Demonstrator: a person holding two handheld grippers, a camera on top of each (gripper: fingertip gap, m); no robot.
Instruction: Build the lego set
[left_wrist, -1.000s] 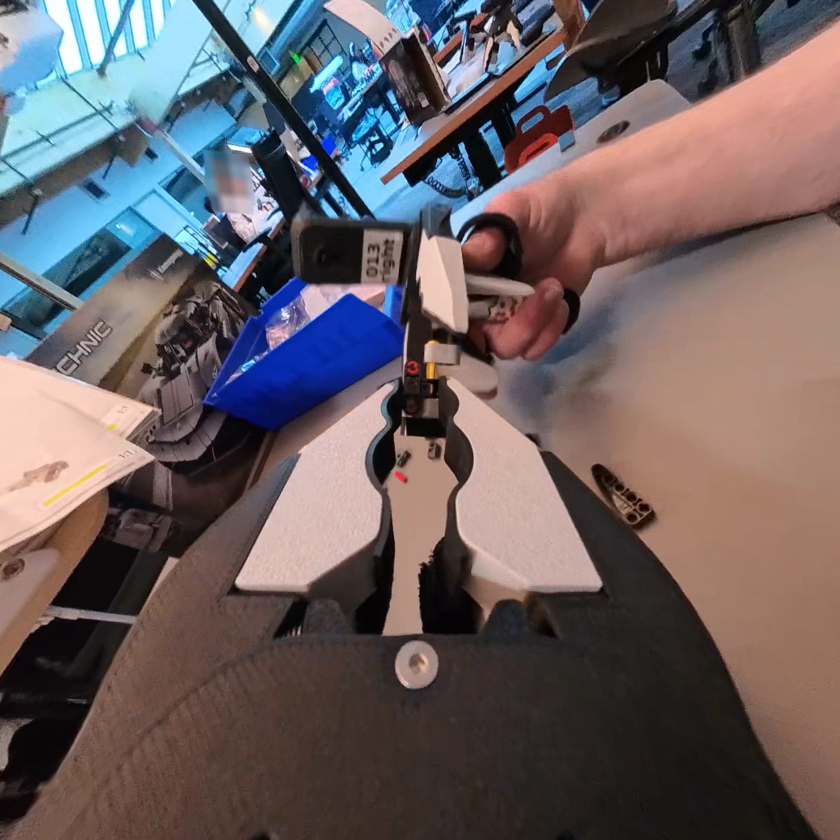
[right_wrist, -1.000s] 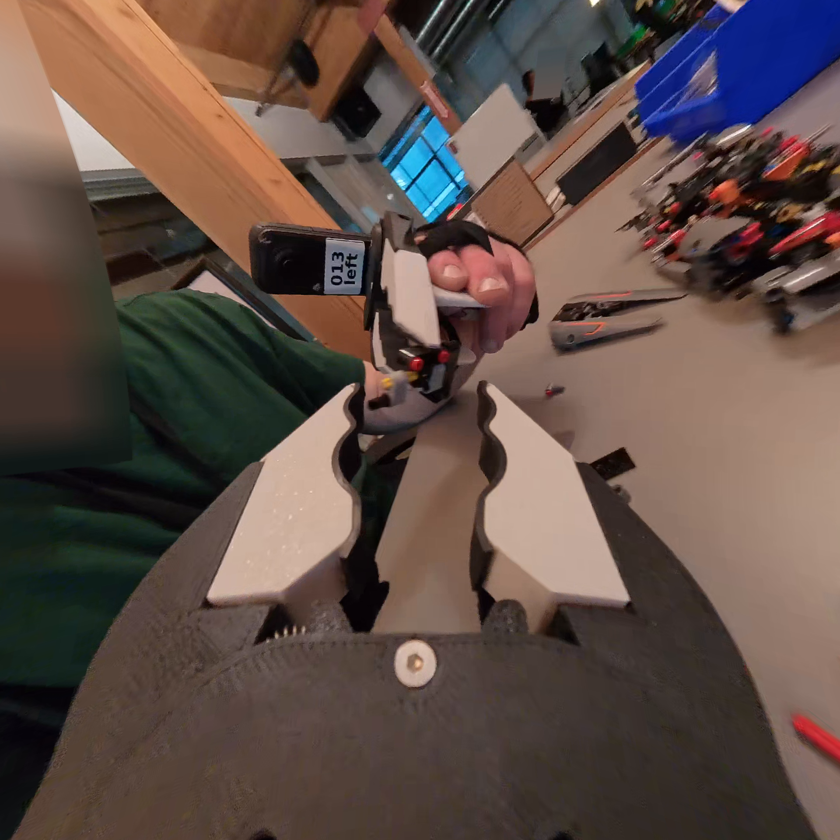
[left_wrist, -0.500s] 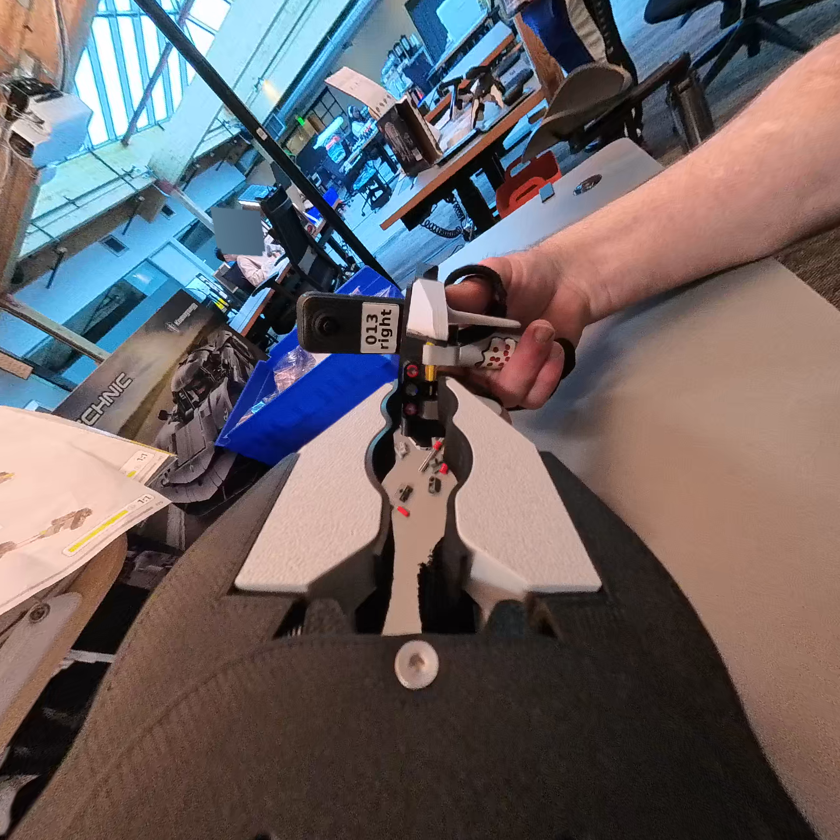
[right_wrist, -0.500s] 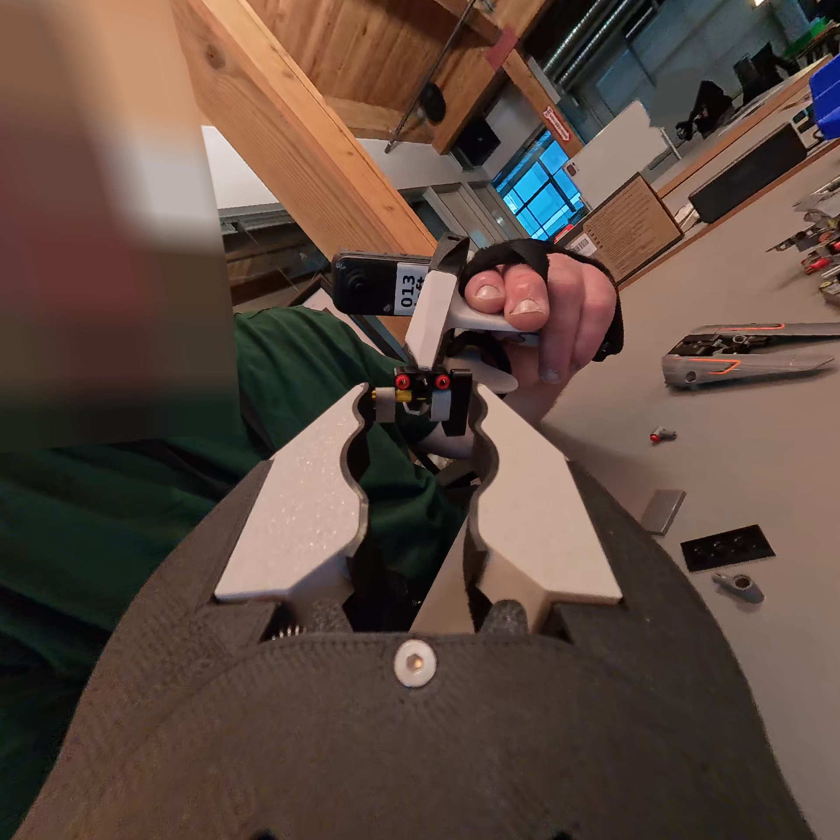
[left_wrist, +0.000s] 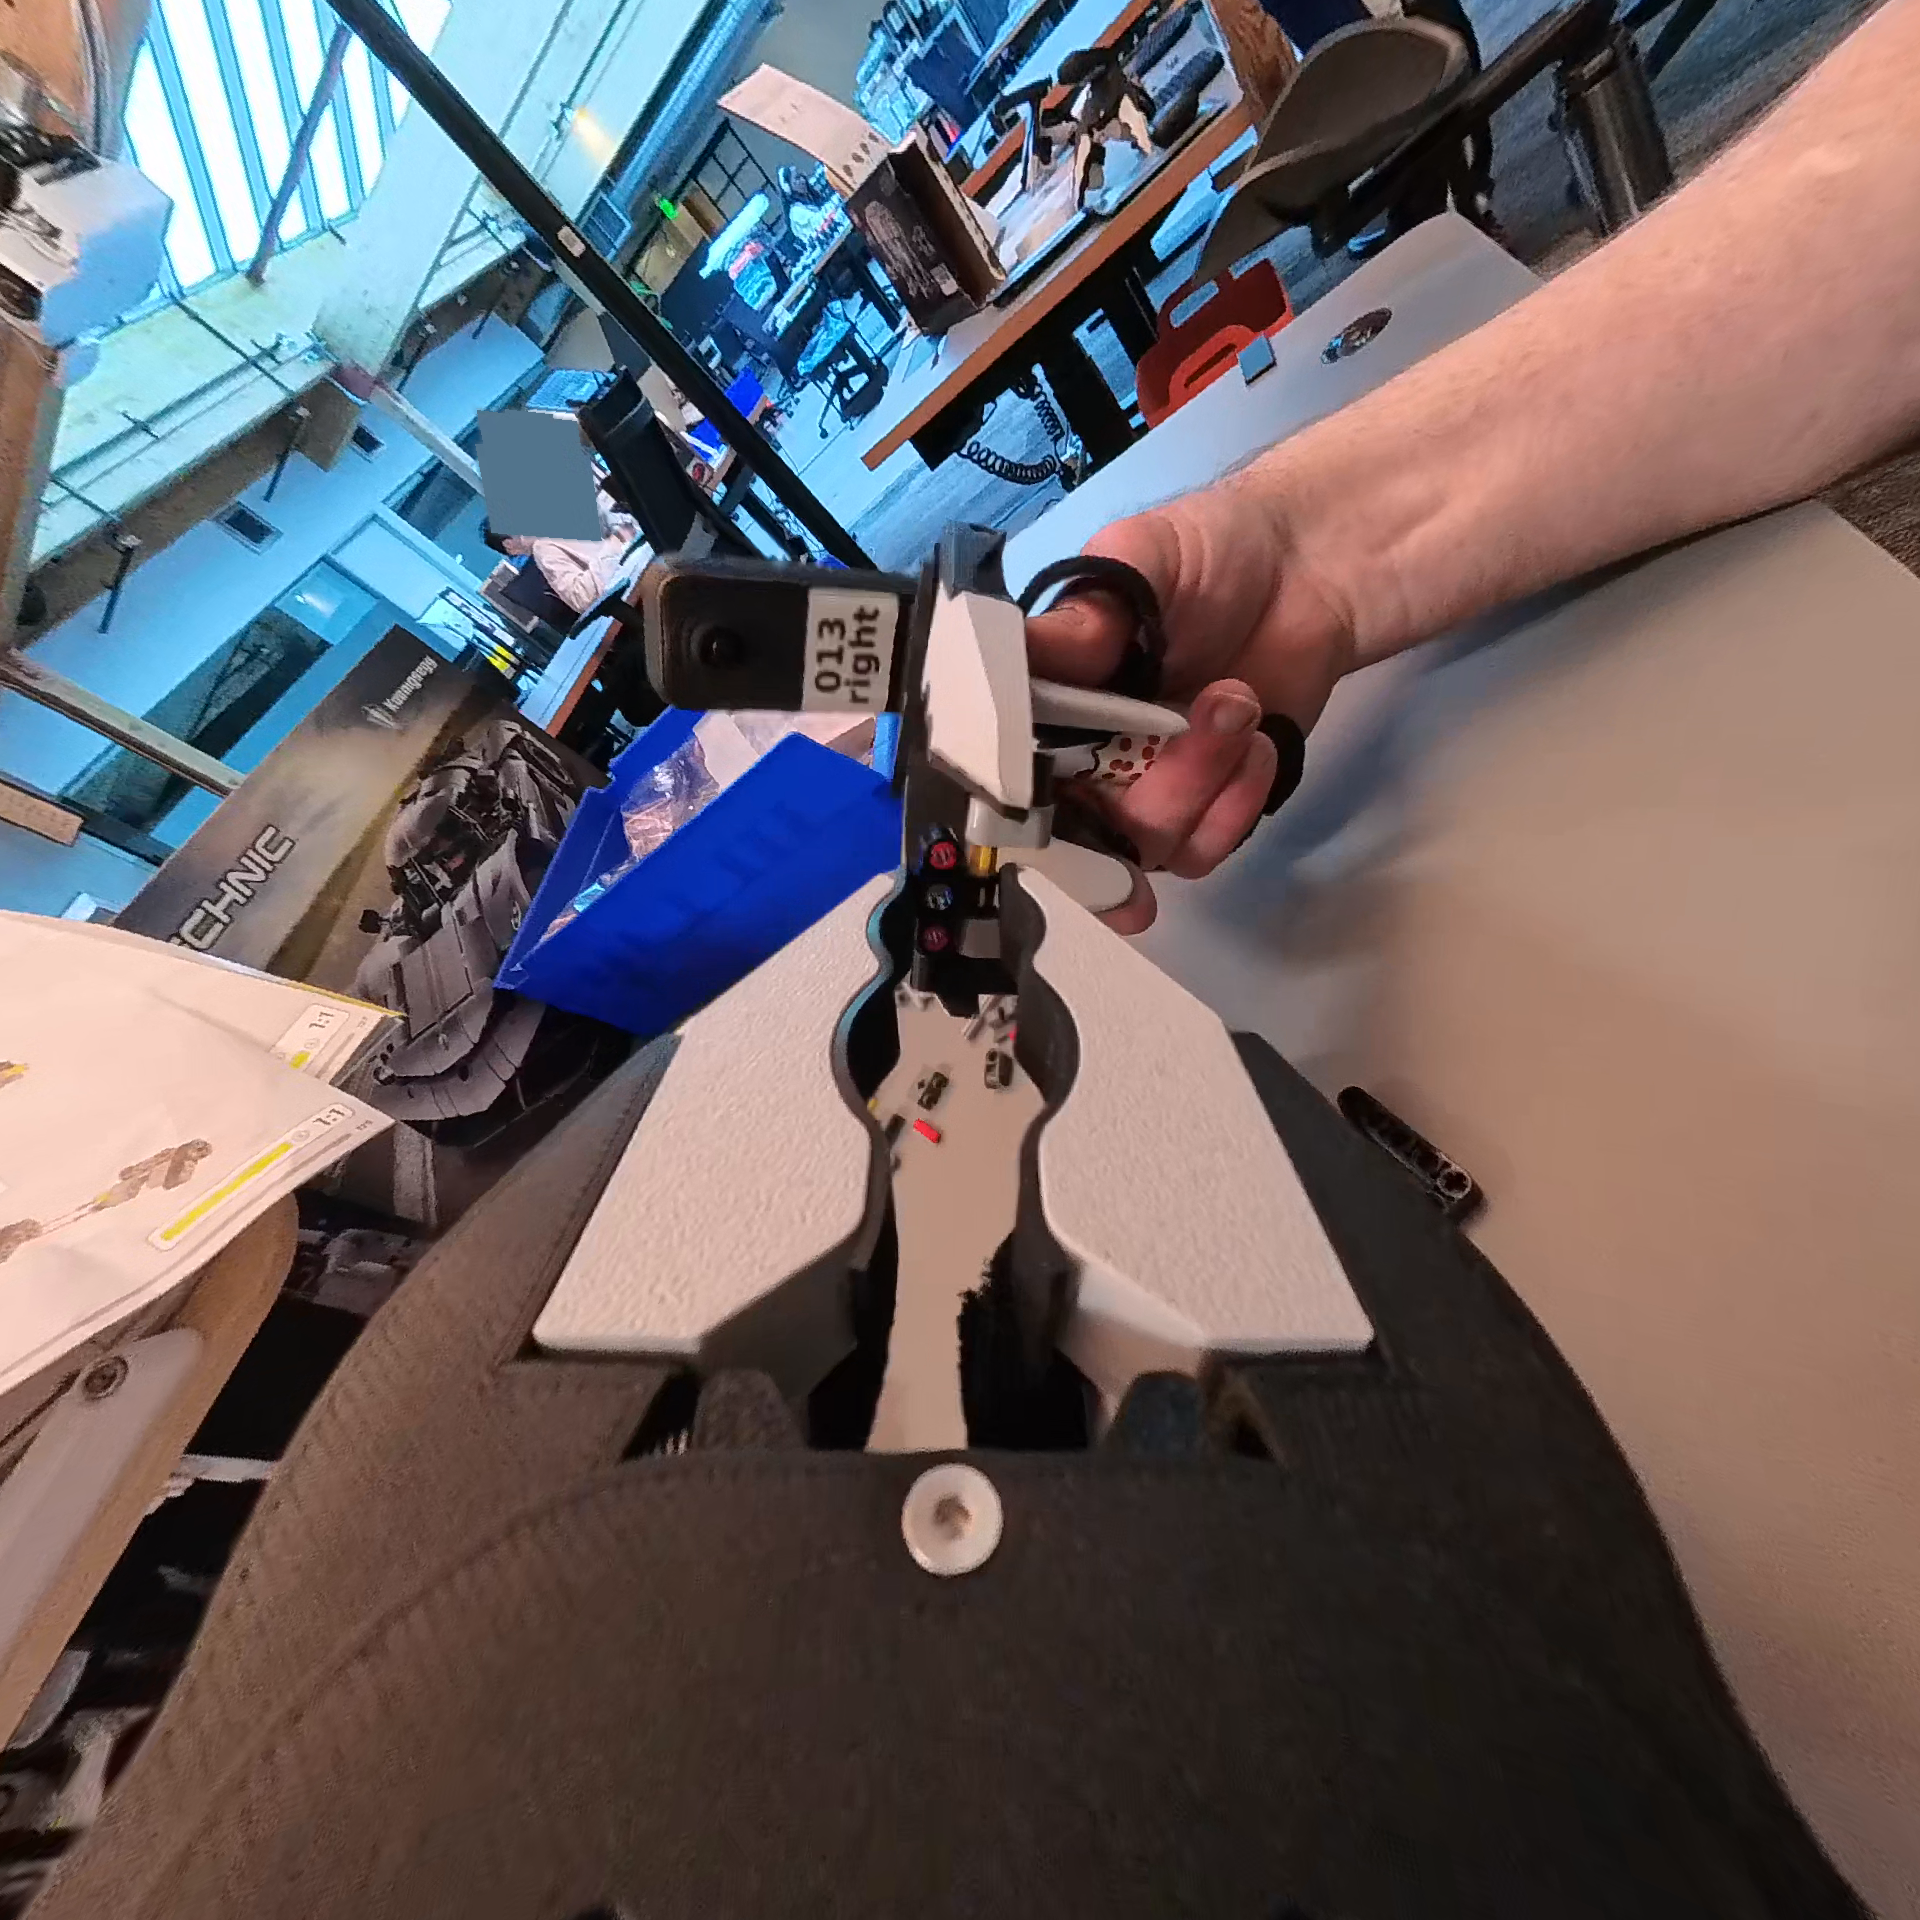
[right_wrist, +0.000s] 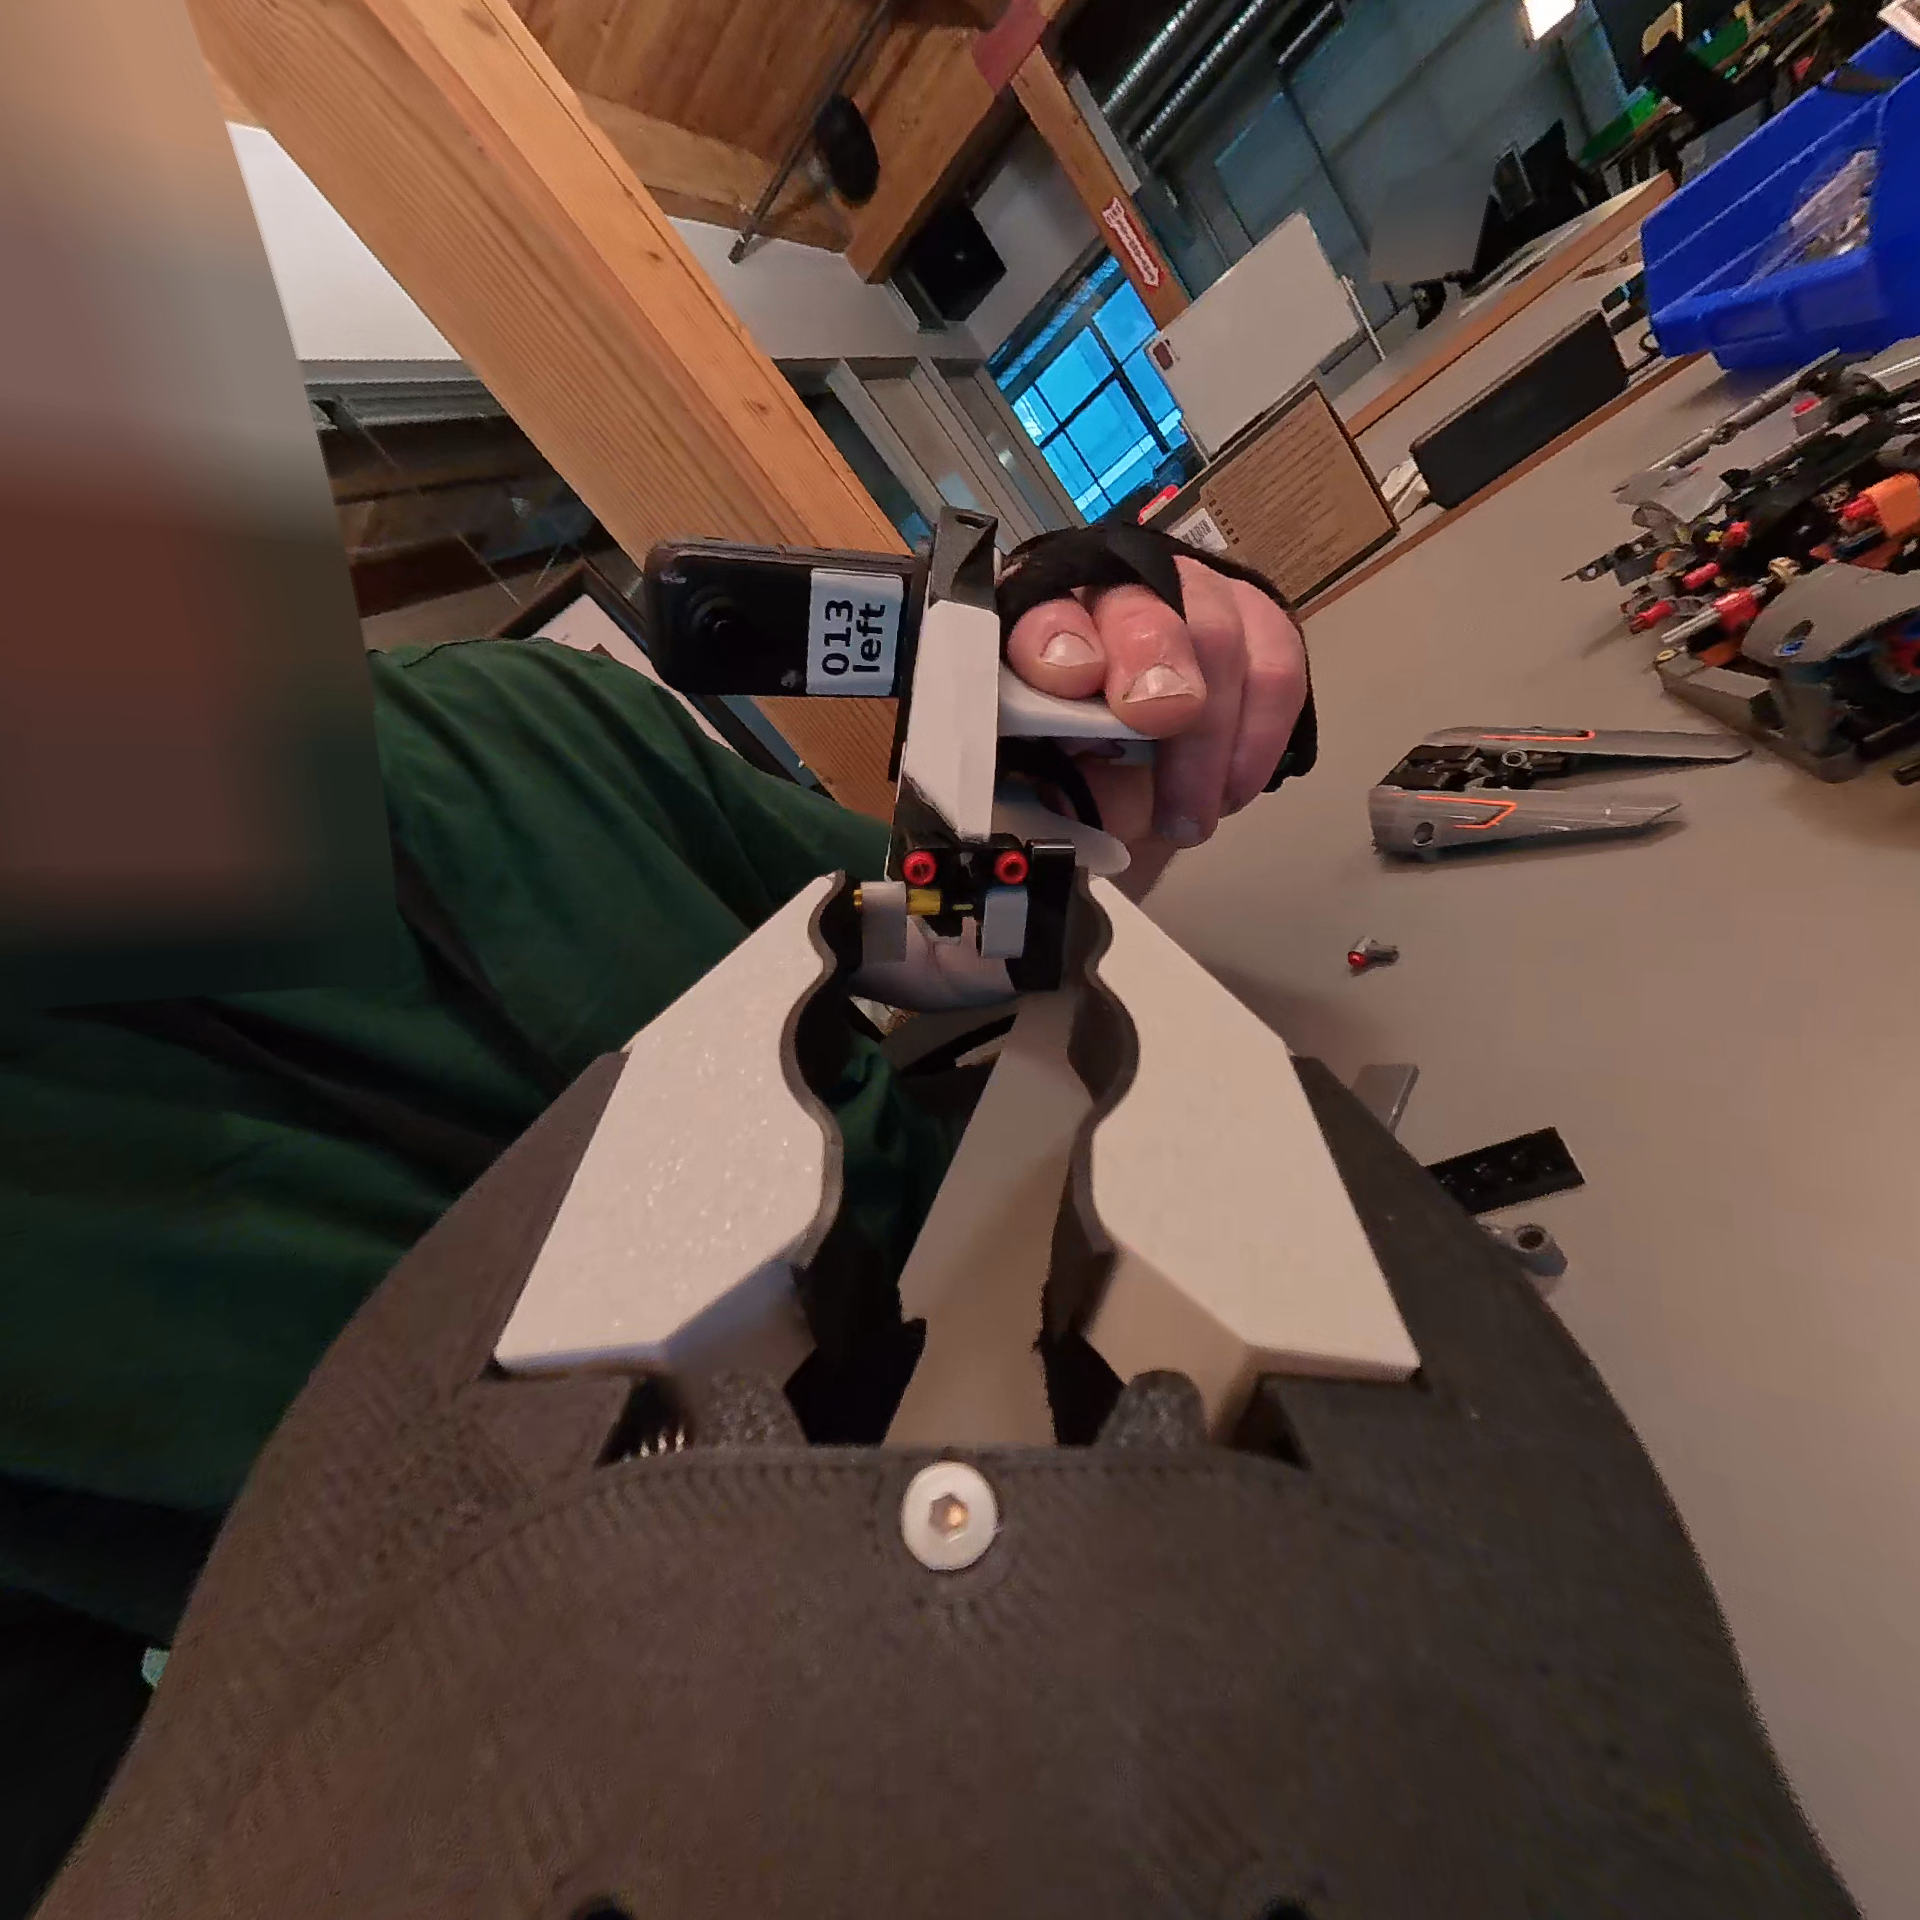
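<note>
Grey table (right_wrist: 1558, 1039) below; both grippers raised over it. Left gripper (left_wrist: 961, 935) clamps small black lego subassembly (right_wrist: 966, 904) at fingertips, long axis crosswise in right view. Right gripper (right_wrist: 961, 925), jaws partly spread, straddles it dead ahead, contact unclear.

A white printed label (left_wrist: 847, 655) marks each black camera (left_wrist: 727, 649); lettering also crosses the dark box (left_wrist: 312, 831) (far left) and the booklet (left_wrist: 156, 1091).
</note>
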